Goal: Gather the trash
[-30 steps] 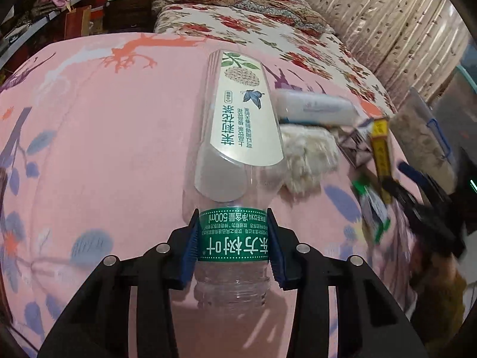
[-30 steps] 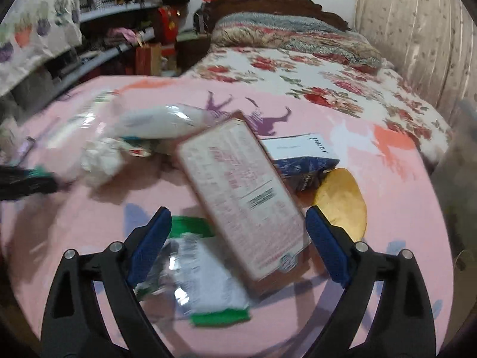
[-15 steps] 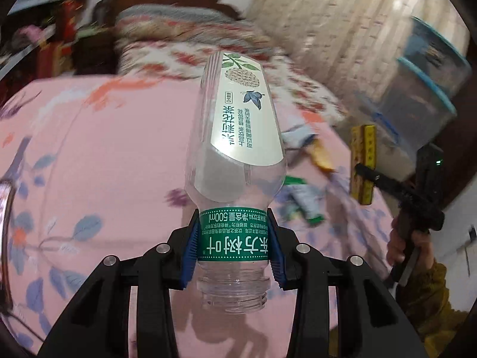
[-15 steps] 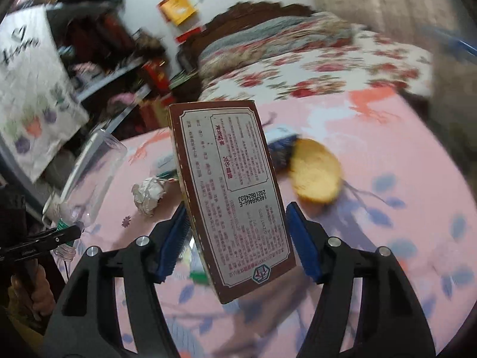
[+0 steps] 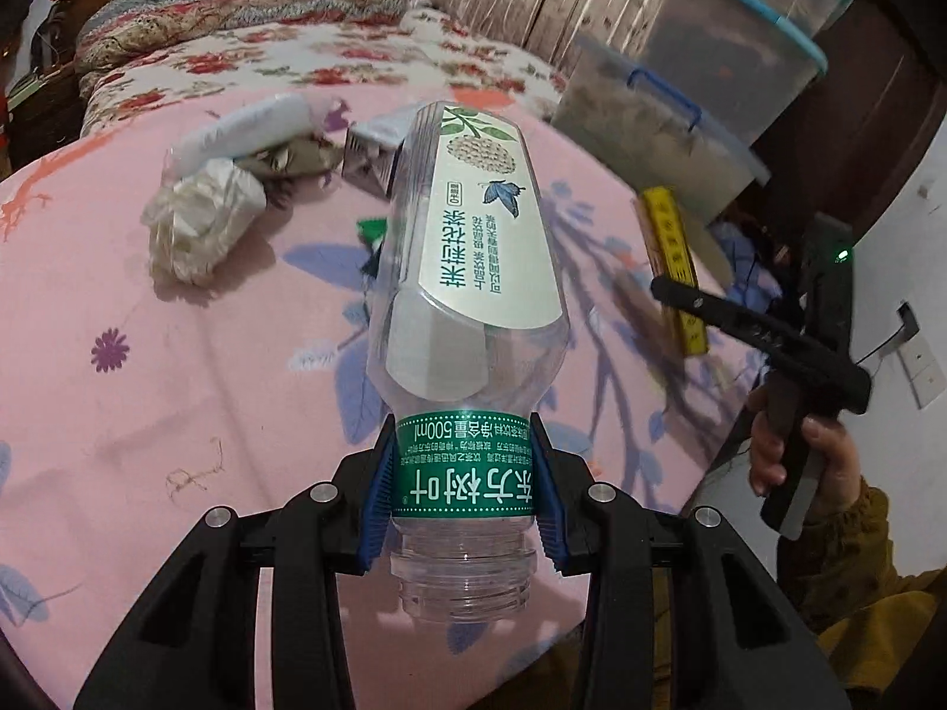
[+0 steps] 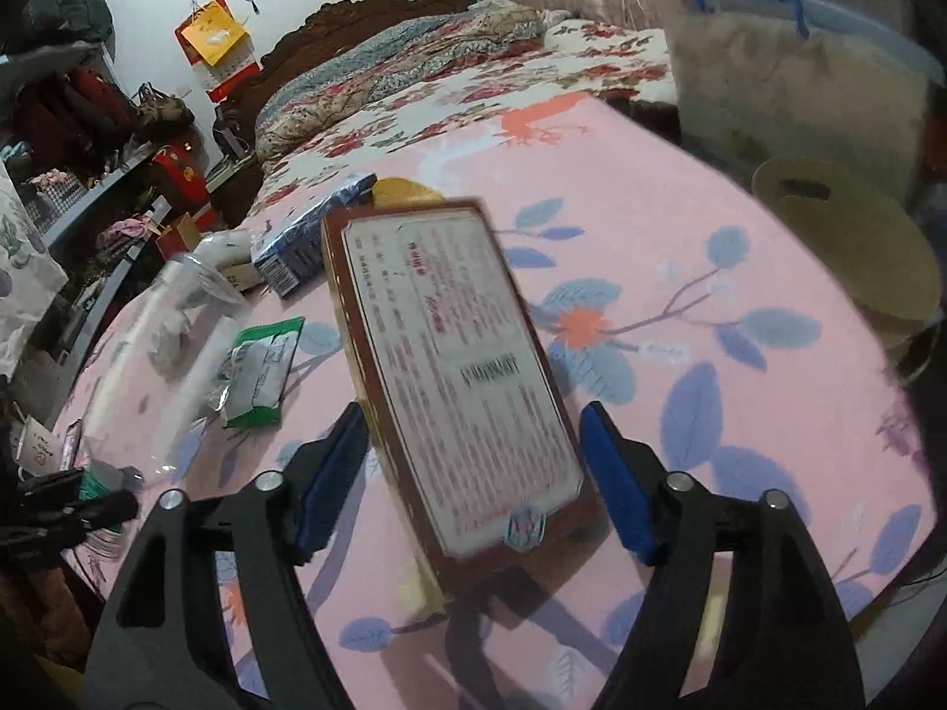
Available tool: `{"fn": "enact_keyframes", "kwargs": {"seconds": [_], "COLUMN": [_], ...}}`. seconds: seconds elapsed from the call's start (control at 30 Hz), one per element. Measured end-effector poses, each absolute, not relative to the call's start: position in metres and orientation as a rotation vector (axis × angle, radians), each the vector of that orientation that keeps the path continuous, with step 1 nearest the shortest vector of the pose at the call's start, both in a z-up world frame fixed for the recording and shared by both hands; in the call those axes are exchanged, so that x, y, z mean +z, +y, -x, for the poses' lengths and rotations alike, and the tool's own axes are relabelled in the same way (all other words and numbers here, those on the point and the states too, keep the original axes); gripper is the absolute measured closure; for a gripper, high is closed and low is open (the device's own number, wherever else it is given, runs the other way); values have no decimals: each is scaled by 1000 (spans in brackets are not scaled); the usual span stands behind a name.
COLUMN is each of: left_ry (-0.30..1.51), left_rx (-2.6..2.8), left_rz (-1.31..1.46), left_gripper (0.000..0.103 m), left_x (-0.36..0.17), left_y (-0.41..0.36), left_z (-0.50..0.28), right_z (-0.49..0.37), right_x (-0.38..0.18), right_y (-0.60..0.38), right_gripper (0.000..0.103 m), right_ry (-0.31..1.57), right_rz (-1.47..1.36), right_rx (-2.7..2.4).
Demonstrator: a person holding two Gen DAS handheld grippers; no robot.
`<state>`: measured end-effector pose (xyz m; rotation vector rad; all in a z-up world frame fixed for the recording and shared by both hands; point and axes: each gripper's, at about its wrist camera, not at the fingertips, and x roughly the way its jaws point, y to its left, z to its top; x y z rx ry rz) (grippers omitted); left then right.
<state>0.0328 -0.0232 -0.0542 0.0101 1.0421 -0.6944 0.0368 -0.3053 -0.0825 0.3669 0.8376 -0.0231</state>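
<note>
a pink flowered sheet covers the bed and carries the scattered trash; clear bins with blue rims stand stacked just past its far corner, and a tan bag with a handle slot leans beside them. the brown box stands on edge above the sheet between the fingers of the right gripper, printed face up and blurred. those jaws have just been opening, the right pad now stands a little clear of the box edge and the left pad looks close against it, so the grip reads as released with the box loose in the gap. the clear bottle points away from the left gripper, whose blue pads are clenched on the green band at its neck, the capless mouth toward the camera and the body lifted over the sheet. past the bottle lie a wad of tissue and a white roll, touching. left of the box lie a blue packet and, nearer, a green-edged wrapper, with a yellow disc just behind the box. nothing lies between either gripper and the bins.
</note>
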Motion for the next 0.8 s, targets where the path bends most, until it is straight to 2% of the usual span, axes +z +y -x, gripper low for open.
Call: {"fn": "enact_keyframes", "kwargs": {"seconds": [0.13, 0.5, 0.63, 0.8], "left_ry": [1065, 1079, 1066, 1053], "left_rx": [-670, -641, -627, -624], "left_rz": [-32, -62, -54, -25], "left_gripper": [65, 63, 51, 42], "left_x": [-59, -67, -64, -57], "left_y": [-22, -21, -18, -12], "left_z": [-35, -40, -41, -44], "right_z": [-31, -21, -19, -17], "right_x": [-87, -86, -87, -87], "right_y": [-302, -306, -305, -301], "right_gripper": [20, 19, 19, 19], "right_ry": [823, 811, 807, 800], "right_rz": [-379, -369, -366, -328], "right_rx": [1, -8, -3, -5]}}
